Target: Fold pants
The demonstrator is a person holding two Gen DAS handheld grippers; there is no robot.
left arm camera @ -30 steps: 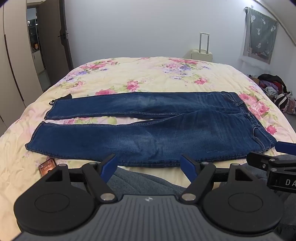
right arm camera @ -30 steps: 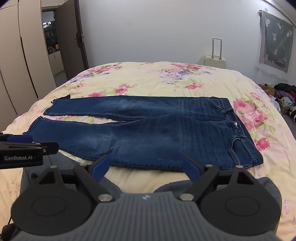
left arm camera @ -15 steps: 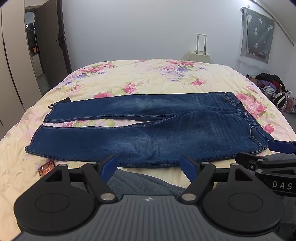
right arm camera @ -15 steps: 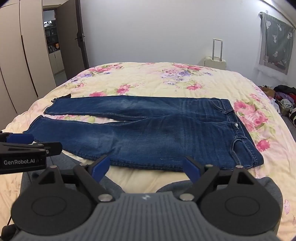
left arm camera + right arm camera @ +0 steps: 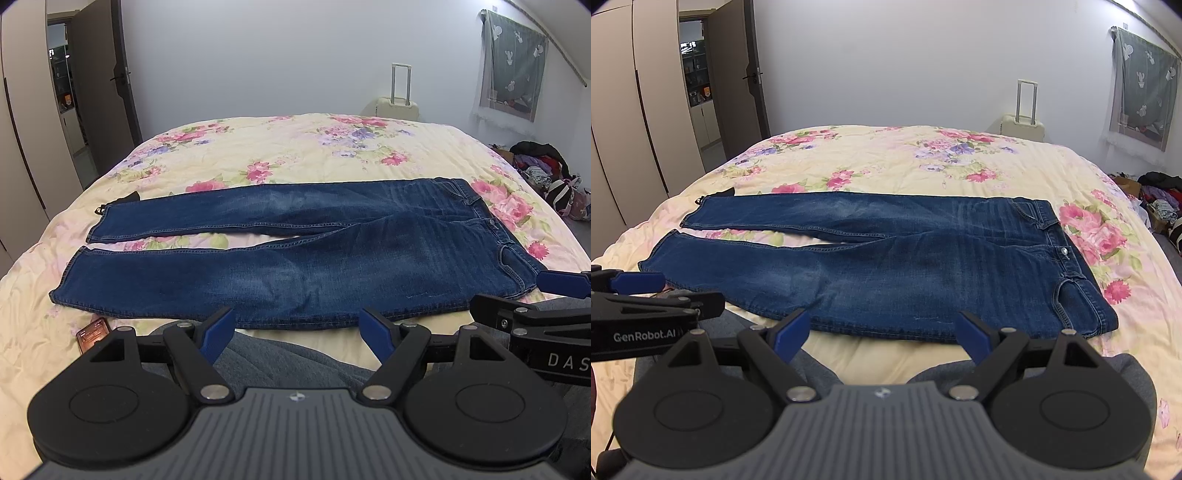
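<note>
Dark blue jeans lie flat across the floral bed, waistband to the right, both legs spread to the left; they also show in the right wrist view. My left gripper is open and empty, held just short of the near leg's edge. My right gripper is open and empty, near the jeans' front edge by the thigh. Each gripper appears at the edge of the other's view.
The floral bedspread covers the bed. A phone lies on the bed at the near left. A grey garment lies under the grippers. A suitcase stands behind the bed, a clothes pile at right, a door at left.
Both views have shifted slightly; the jeans sit a little higher and farther in frame. The jeans themselves have not moved and both grippers stay open.
</note>
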